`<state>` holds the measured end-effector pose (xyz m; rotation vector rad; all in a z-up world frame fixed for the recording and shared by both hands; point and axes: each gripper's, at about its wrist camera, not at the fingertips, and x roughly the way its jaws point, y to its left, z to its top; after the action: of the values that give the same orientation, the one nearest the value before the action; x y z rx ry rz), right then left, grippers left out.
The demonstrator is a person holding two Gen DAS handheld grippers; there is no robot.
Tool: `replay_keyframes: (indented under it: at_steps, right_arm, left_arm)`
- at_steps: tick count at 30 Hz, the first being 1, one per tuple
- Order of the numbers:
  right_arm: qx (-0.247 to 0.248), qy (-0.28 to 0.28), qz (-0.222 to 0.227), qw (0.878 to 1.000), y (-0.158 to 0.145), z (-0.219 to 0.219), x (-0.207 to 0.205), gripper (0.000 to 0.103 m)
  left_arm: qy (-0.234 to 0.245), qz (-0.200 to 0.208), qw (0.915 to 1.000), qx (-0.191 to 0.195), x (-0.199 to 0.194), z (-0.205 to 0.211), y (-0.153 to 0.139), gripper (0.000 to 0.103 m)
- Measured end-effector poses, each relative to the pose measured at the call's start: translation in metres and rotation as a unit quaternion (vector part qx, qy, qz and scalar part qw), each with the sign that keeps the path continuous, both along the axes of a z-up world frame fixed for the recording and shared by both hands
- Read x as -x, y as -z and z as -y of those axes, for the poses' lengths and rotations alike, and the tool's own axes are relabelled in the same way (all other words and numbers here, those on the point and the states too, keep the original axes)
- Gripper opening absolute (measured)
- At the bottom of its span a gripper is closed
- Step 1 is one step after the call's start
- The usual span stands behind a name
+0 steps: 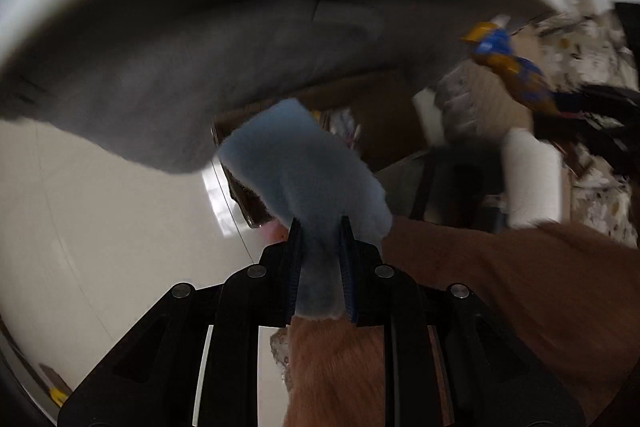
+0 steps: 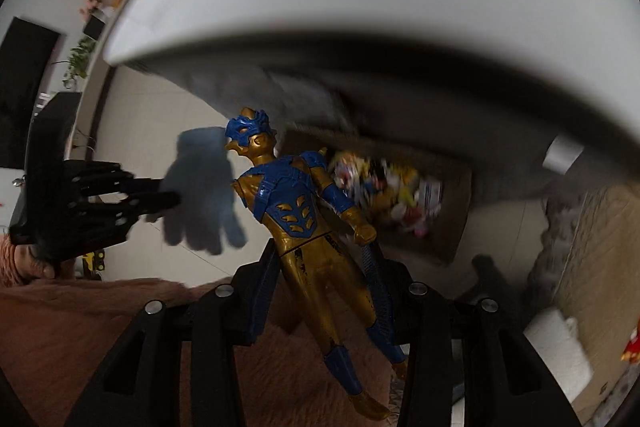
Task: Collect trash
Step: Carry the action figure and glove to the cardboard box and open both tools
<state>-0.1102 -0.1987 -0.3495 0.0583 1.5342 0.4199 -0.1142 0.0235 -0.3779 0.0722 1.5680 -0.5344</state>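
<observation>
A: Left wrist view. Left gripper [image 1: 320, 227] clamped narrow on a pale blue glove [image 1: 304, 163], cuff pinched between the jaws, finger end reaching toward 12 o'clock. Cardboard box [image 1: 360, 115] of jumbled bits just beyond the glove tip, 12 to 1 o'clock. Blurred throughout.

B: Edges?

A: Grey-white curved furniture edge [image 1: 160, 75] overhanging at 10 to 12 o'clock, close above the box. Pale floor [image 1: 100, 207] open at 8 to 9 o'clock. Fuzzy brown sleeve [image 1: 500, 287] filling 3 to 5 o'clock. Blue-and-gold toy figure [image 1: 508, 75] seen at 2 o'clock, carried by the other hand.

B: Right wrist view?

A: Right gripper [image 2: 324, 267] holding the toy figure [image 2: 308, 227] about the hips, jaws part-way apart to fit it. Long axis from head at 11 o'clock to feet at 5 o'clock, tilted. Box [image 2: 452, 227] with colourful contents at 2 o'clock, just past the figure's arm. Glove [image 2: 204, 191] and left gripper [image 2: 168, 195] at 9 o'clock, well off from the box in this view.

B: Nearer hand?

A: Judged right, by this view; left view puts the glove near too, so hard to call. Box opening up-and-right of both loads. Overhang [image 2: 360, 7] spanning 11 to 3 o'clock, little headroom. Likely risk: figure's head or arm clipping that edge on release.
</observation>
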Motion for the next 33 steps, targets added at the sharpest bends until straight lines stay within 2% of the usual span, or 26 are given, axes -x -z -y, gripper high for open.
replay_keyframes:
  at_steps: [2,3,6,10,11,13,15,17,18,20,22,26,31,33]
  right_arm:
    - [0.006,0.003,0.006,1.000,0.041,-0.001,0.006,0.042]
    - [0.015,0.003,0.013,1.000,0.060,-0.002,0.006,0.042]
    - [0.036,0.030,0.001,0.999,0.130,-0.001,0.000,0.042]
    - [0.067,0.041,-0.019,0.997,0.217,0.002,-0.016,0.042]
    - [0.073,0.042,-0.025,0.996,0.231,0.001,-0.019,0.042]
    - [0.083,0.052,-0.041,0.994,0.262,0.004,-0.026,0.042]
    - [0.092,0.066,-0.062,0.992,0.292,0.010,-0.033,0.044]
    - [0.093,0.085,-0.086,0.988,0.313,0.017,-0.039,0.068]
    - [0.102,0.091,-0.098,0.986,0.322,0.019,-0.040,0.079]
    - [0.105,0.086,-0.106,0.985,0.330,0.021,-0.040,0.077]
    - [0.107,0.078,-0.113,0.985,0.331,0.021,-0.038,0.082]
    - [0.112,0.063,-0.125,0.984,0.320,0.019,-0.029,0.083]
    - [0.119,0.032,-0.123,0.985,0.278,0.019,-0.019,0.083]
    - [0.117,0.005,-0.105,0.988,0.240,0.016,-0.012,0.083]
  left_arm:
    - [0.008,-0.004,0.9999,-0.015,0.000,0.008,0.043,0.017]
    - [0.012,-0.017,0.9992,-0.035,-0.003,0.015,0.077,0.017]
    - [0.016,-0.050,0.9960,-0.073,-0.014,0.030,0.147,0.017]
    - [0.019,-0.069,0.9915,-0.108,-0.030,0.050,0.212,0.017]
    - [0.015,-0.075,0.9905,-0.114,-0.032,0.052,0.227,0.017]
    - [0.003,-0.086,0.9875,-0.132,-0.040,0.058,0.254,0.017]
    - [-0.033,-0.111,0.9853,-0.126,-0.049,0.056,0.279,0.020]
    - [-0.055,-0.130,0.9795,-0.143,-0.050,0.055,0.300,0.052]
    - [-0.068,-0.145,0.9754,-0.151,-0.050,0.053,0.312,0.080]
    - [-0.078,-0.157,0.9730,-0.150,-0.044,0.052,0.319,0.084]
    - [-0.087,-0.165,0.9702,-0.155,-0.041,0.051,0.321,0.084]
    - [-0.091,-0.182,0.9670,-0.153,-0.035,0.047,0.311,0.084]
    - [-0.066,-0.174,0.9725,-0.141,-0.017,0.040,0.261,0.084]
    - [-0.055,-0.165,0.9749,-0.139,-0.007,0.033,0.228,0.084]
